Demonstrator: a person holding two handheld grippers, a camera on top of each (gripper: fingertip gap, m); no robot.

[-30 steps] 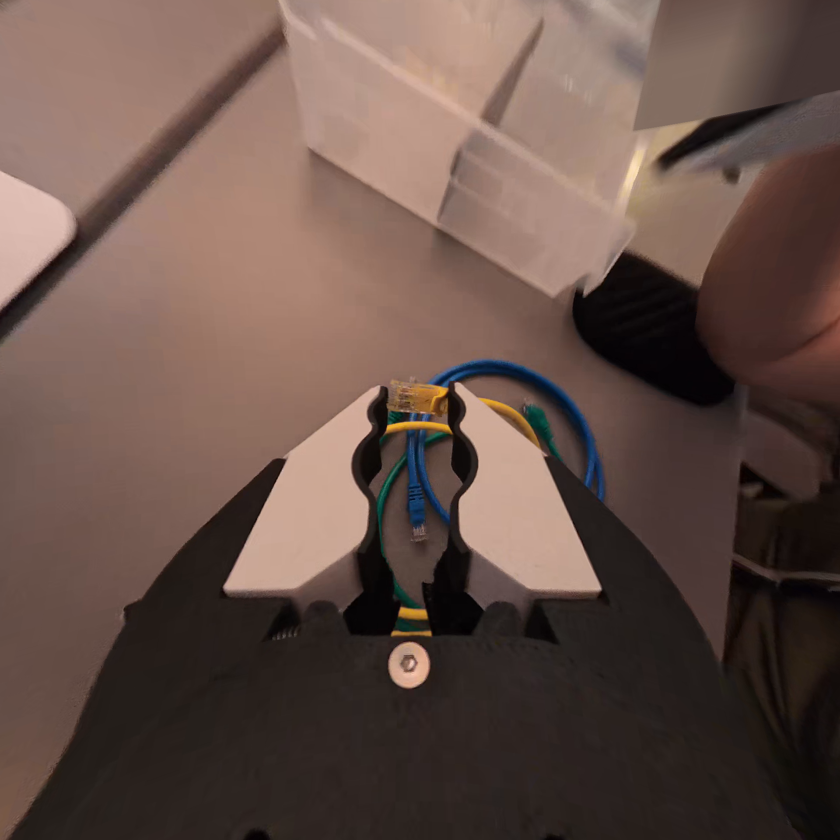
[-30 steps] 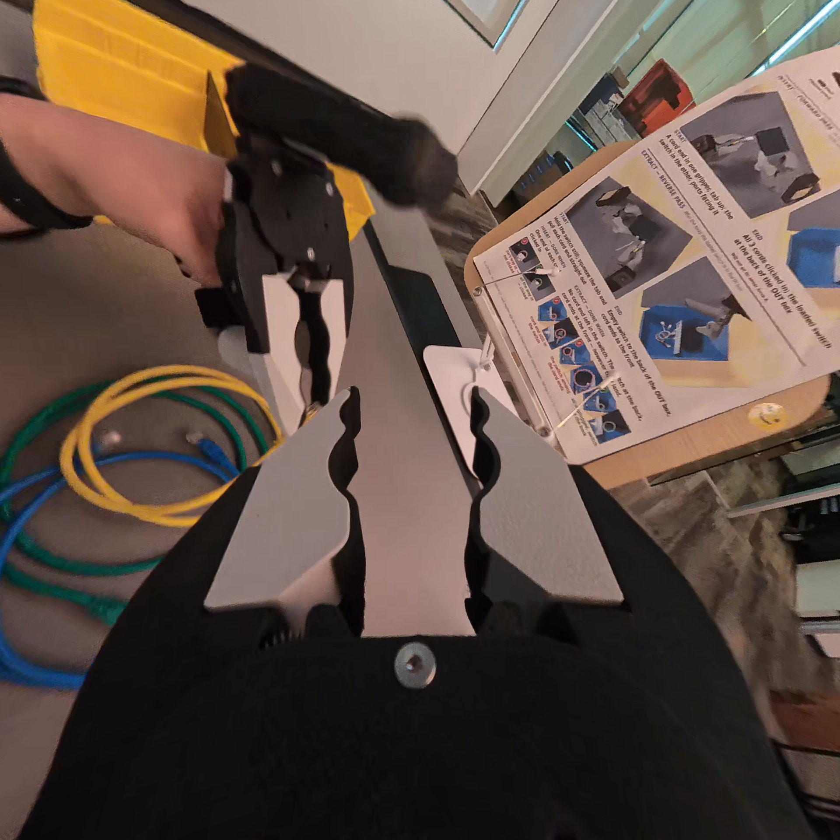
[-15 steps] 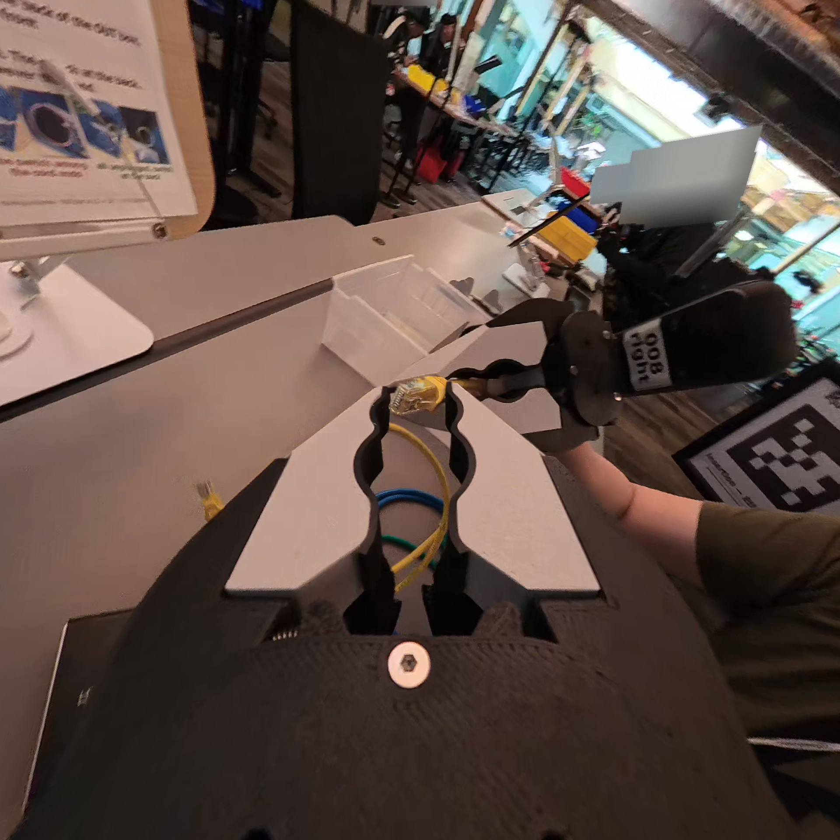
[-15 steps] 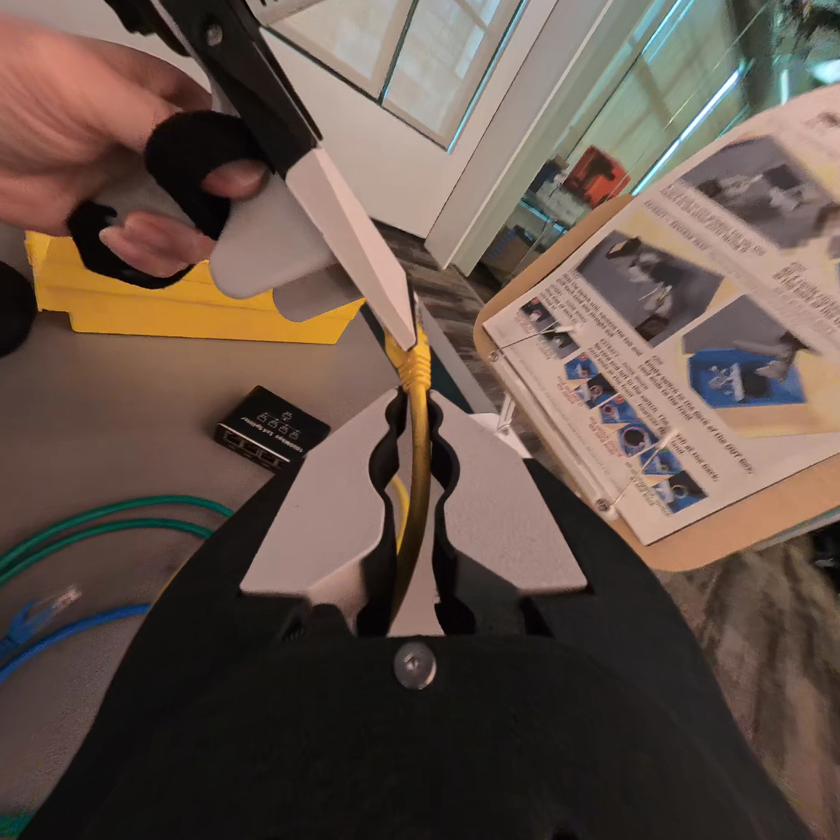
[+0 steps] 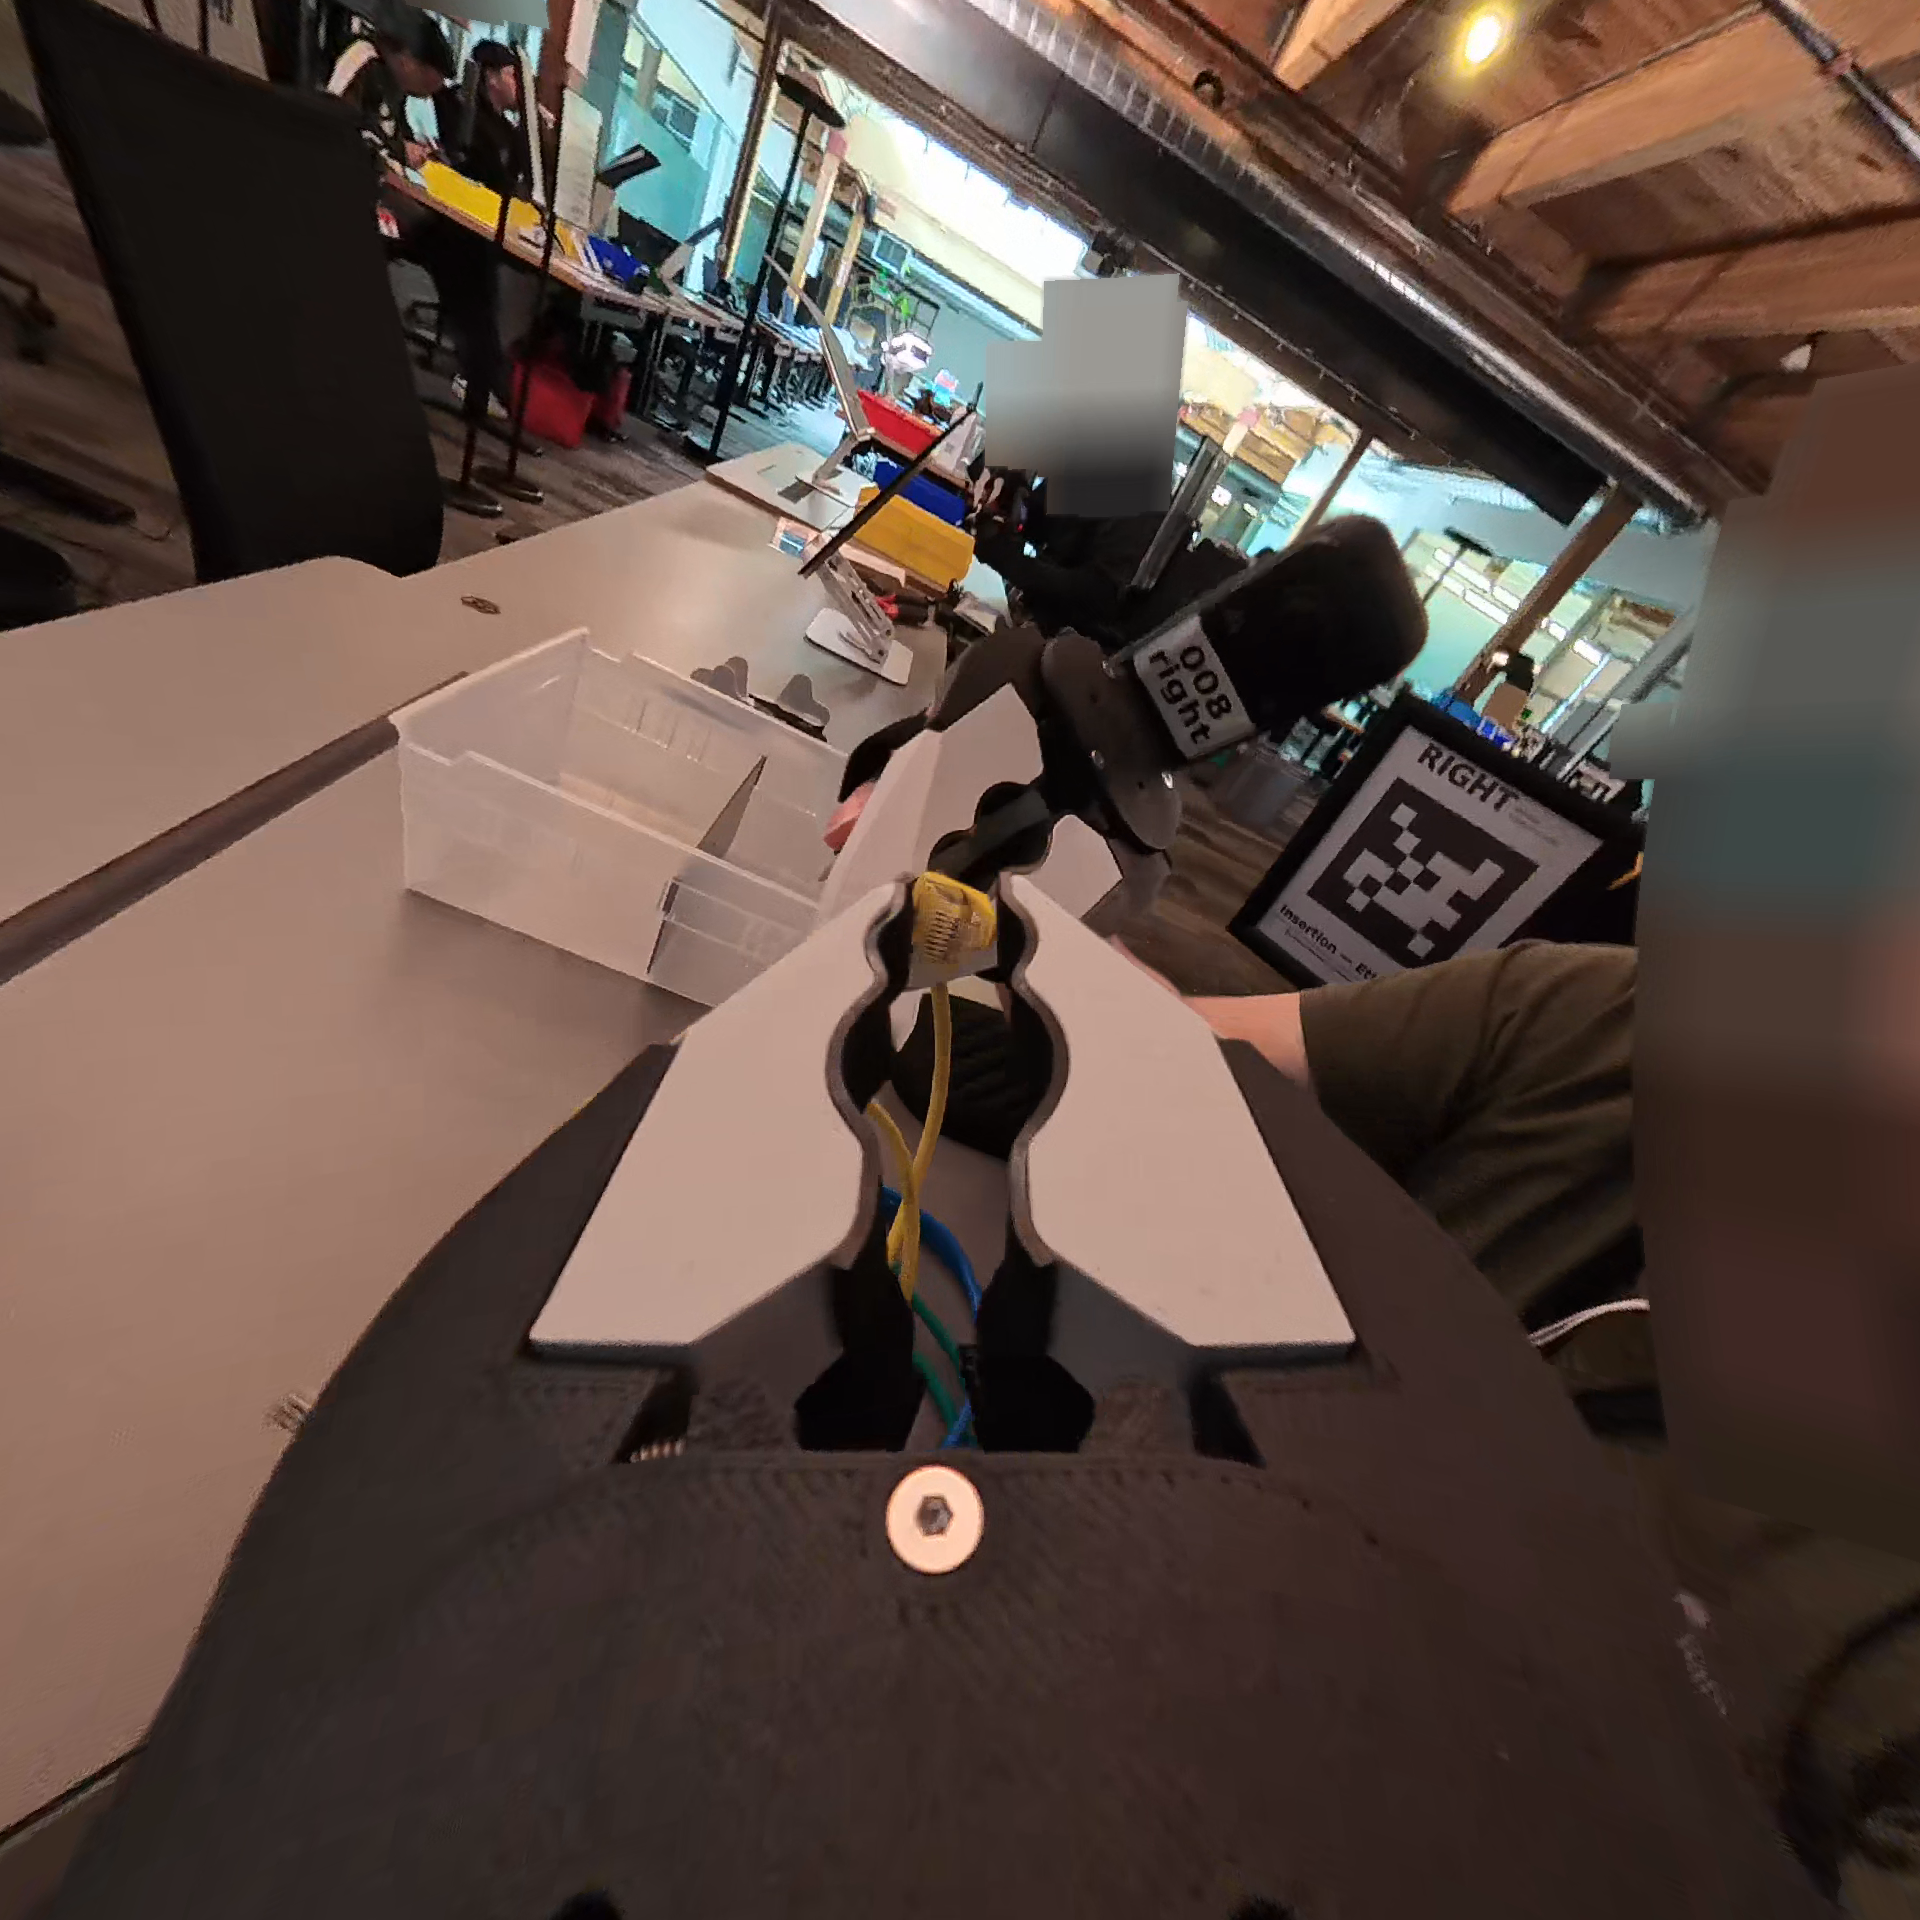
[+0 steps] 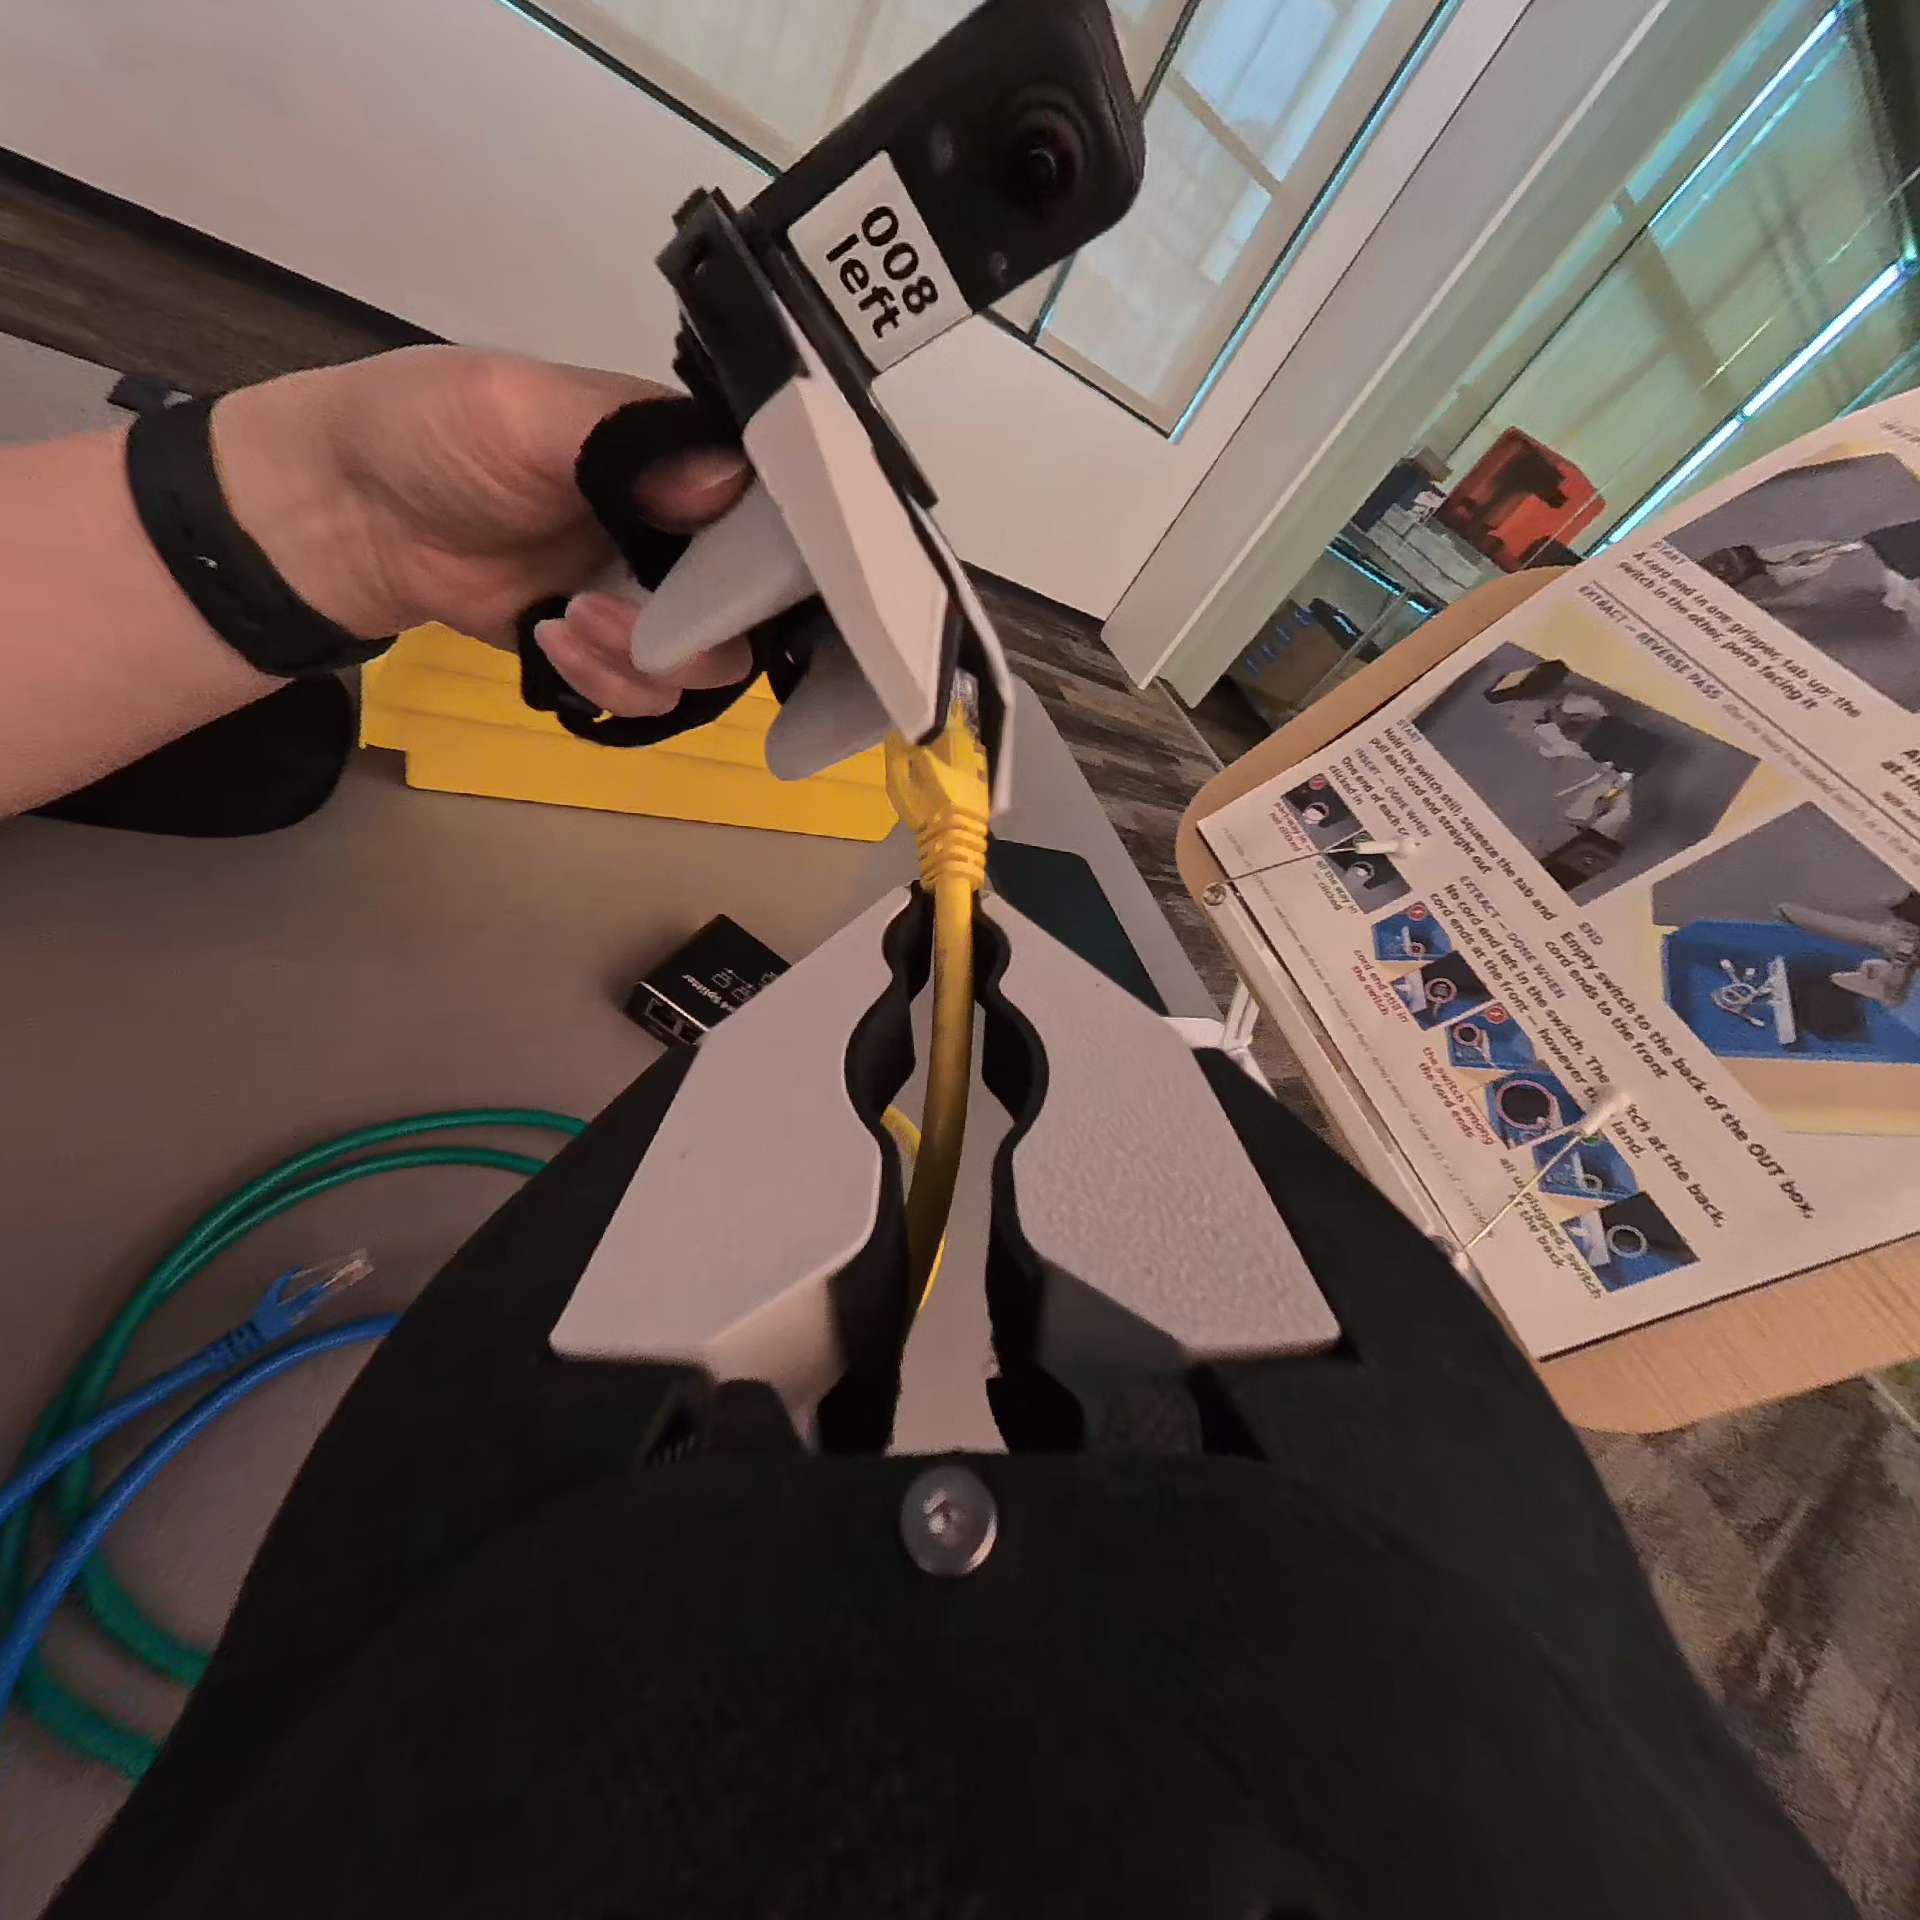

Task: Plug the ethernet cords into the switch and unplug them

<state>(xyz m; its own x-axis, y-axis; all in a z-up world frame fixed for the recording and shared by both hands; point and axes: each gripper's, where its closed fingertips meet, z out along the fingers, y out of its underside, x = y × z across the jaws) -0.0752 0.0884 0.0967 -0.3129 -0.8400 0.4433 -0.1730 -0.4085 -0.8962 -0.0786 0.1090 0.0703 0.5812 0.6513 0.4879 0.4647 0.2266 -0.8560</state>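
Right wrist view: the left gripper (image 6: 961,717) and the right gripper (image 6: 951,914) meet above the desk (image 6: 312,966), both on the yellow cord (image 6: 948,1060).
Left jaws: clamped on the clear plug (image 5: 951,920) at the yellow cord's end, pinching it at the very tips.
Right jaws: closed around the yellow cord just behind its strain-relief boot (image 6: 940,821), the cord running back down between them.
Switch: the small black switch (image 6: 707,982) lies on the desk below and to the left of the raised grippers, well apart from the plug; neither gripper holds it.
Other cords: the green cord (image 6: 343,1143) and the blue cord (image 6: 156,1382) lie loose on the desk; the blue cord's plug (image 6: 312,1283) is free.
Step in hand: this looks like a handover or a regrip of the yellow cord's end in mid-air, before any plugging.
Doing it well: one gripper should keep a firm hold while the other lets go, so the plug does not drop or spin. The hold that remains is best placed on the boot or plug body, leaving the plug's front free to enter a port.
Tab: which way the latch faces cannot be told from here; it needs to match the port.
Next need: the freed gripper would likely have to steady the switch, since it looks light and could slide when pushed.
Background: a clear bin (image 5: 613,800), a yellow bin (image 6: 582,748) and an instruction sheet (image 6: 1538,997) stand around the work area.
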